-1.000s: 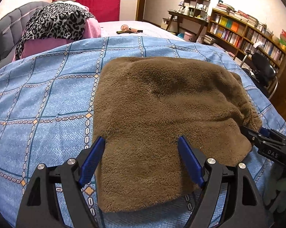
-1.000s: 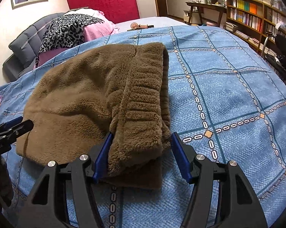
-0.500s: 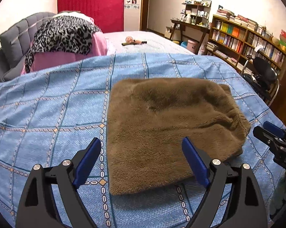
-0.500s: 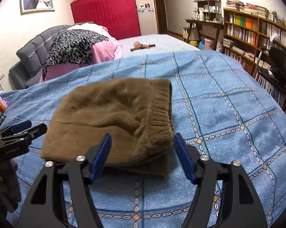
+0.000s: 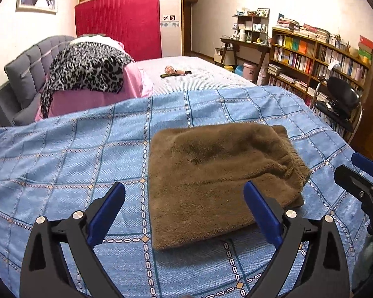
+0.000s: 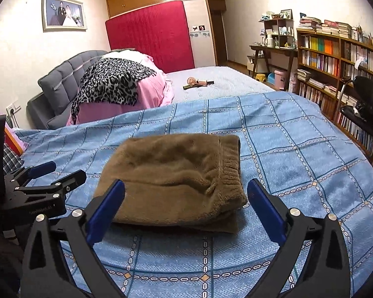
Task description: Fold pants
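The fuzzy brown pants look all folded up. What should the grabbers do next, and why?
Probably just back away. The brown pants lie folded on the blue bedspread, and both the left gripper and right gripper have open, empty jaws.

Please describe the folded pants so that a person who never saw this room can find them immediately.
Look at the big bed covered by a blue checked blanket. On the near part of that blanket lie the pants, folded into a thick rectangular bundle. They are the only brown, fuzzy thing there, with a ribbed elastic waistband along one edge.
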Demonstrator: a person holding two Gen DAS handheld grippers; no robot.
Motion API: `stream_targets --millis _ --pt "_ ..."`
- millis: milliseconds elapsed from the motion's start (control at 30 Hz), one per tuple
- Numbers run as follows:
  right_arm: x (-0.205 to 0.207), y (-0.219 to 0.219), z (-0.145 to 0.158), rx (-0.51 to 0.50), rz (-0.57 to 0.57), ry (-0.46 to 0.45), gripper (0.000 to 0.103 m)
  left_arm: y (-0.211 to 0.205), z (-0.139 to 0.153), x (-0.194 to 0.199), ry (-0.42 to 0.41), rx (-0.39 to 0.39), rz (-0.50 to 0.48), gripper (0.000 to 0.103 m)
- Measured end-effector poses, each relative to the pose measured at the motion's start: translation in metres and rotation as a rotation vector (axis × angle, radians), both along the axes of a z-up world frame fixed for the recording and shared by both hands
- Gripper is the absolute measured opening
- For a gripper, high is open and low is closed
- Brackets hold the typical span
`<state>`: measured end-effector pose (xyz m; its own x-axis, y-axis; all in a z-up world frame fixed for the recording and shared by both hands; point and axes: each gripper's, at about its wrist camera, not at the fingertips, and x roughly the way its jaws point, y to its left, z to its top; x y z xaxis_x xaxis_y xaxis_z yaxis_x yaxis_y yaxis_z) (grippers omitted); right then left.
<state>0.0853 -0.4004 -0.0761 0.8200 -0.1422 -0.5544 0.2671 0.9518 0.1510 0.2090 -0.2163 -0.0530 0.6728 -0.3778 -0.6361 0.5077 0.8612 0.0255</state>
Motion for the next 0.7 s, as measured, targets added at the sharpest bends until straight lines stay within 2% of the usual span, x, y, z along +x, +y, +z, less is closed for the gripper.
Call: stream_targets --millis 167,433,567,700 --pt "-0.005 0.008 0.01 -0.021 -0.013 -0.012 0.1 -0.001 0.011 -0.007 -0.016 0.012 0.012 0.096" --pt "-0.014 0.024 0.024 -0.084 -0.017 -0.032 0.1 0.005 0.024 -0.018 -0.037 -0.018 0.023 0.096" --pt "-0.011 0.024 0.02 -0.101 -0.031 -0.017 0.1 0.004 0.026 -0.02 -0.046 -0.015 0.03 0.096" --pt "-0.005 0.018 0.006 -0.073 -0.035 0.027 0.1 0.004 0.023 -0.016 -0.037 -0.011 0.036 0.096"
